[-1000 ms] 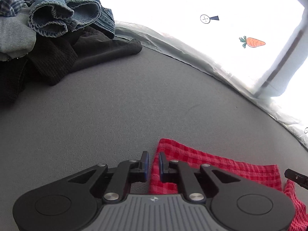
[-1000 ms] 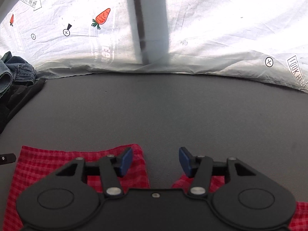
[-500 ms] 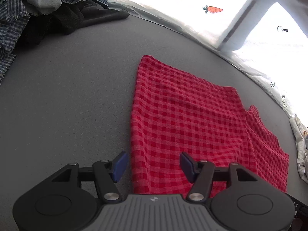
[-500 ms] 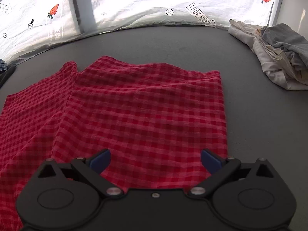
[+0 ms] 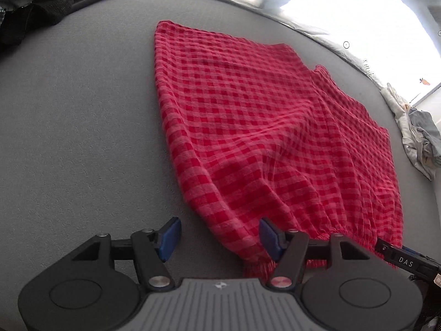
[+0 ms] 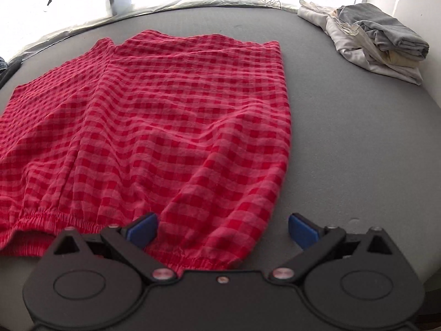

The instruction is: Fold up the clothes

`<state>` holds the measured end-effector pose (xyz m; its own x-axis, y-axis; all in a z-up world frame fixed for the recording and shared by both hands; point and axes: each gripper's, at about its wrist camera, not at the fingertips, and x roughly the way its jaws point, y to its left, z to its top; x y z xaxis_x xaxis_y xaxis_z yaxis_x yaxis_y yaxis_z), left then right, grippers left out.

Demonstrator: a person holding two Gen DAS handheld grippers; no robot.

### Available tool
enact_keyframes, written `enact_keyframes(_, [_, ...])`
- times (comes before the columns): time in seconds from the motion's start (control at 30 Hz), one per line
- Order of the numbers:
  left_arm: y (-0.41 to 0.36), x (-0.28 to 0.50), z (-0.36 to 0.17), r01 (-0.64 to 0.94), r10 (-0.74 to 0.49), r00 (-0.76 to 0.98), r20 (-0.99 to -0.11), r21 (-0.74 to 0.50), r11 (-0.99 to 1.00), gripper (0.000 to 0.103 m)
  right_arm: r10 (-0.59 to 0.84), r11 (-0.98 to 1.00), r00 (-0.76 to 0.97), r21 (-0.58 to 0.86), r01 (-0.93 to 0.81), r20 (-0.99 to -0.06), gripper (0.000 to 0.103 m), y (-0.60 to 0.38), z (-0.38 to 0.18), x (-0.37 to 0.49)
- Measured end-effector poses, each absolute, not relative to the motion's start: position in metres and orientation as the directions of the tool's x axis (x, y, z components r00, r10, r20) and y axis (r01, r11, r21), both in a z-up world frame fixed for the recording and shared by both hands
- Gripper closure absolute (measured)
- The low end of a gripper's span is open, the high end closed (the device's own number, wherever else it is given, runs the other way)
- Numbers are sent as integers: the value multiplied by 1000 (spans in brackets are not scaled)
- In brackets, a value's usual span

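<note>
A red checked garment [image 5: 261,127] with an elastic waistband lies spread flat on the grey surface, waistband towards me; it also shows in the right wrist view [image 6: 154,121]. My left gripper [image 5: 220,234] is open and empty, its jaws astride the garment's near left corner. My right gripper [image 6: 223,227] is open and empty, astride the near right corner of the waistband. A bit of the right gripper [image 5: 405,259] shows at the lower right of the left wrist view.
A heap of dark and denim clothes [image 5: 41,2] lies at the far left. A stack of folded grey and cream clothes [image 6: 374,38] sits at the far right. A white printed sheet [image 6: 82,5] edges the grey surface [image 6: 358,138] at the back.
Both grippers have pulled back from the garment's far edge to its near waistband. The left gripper, shut a second ago, has opened. The garment now lies spread out.
</note>
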<state>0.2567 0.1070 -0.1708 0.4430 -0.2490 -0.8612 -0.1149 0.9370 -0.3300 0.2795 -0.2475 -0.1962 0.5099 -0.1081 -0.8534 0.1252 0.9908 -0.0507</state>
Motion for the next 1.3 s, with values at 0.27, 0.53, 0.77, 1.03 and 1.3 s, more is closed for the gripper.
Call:
enact_keyframes(0.27, [93, 255, -173, 37, -381, 409, -829, -402, 915, 54, -185, 975, 518, -93, 200, -835, 1, -232, -193, 257])
enact_keyframes(0.53, [96, 255, -167, -10, -369, 441, -818, -415, 910, 89, -138, 972, 547, -5, 237, -825, 1, -245, -182, 251])
enact_keyframes(0.77, [81, 253, -130, -147, -167, 601, -782, -314, 938, 90, -102, 984, 590, 6, 178, -801, 1, -282, -167, 266])
enact_keyframes(1.03, [9, 269, -113, -37, -195, 629, -752, -280, 959, 91, -66, 981, 605, 61, 186, -793, 1, -342, -164, 279])
enact_keyframes(1.3, [-68, 269, -144, 58, -299, 537, -789, -319, 946, 90, -37, 985, 592, 69, 156, -805, 1, -383, -170, 283])
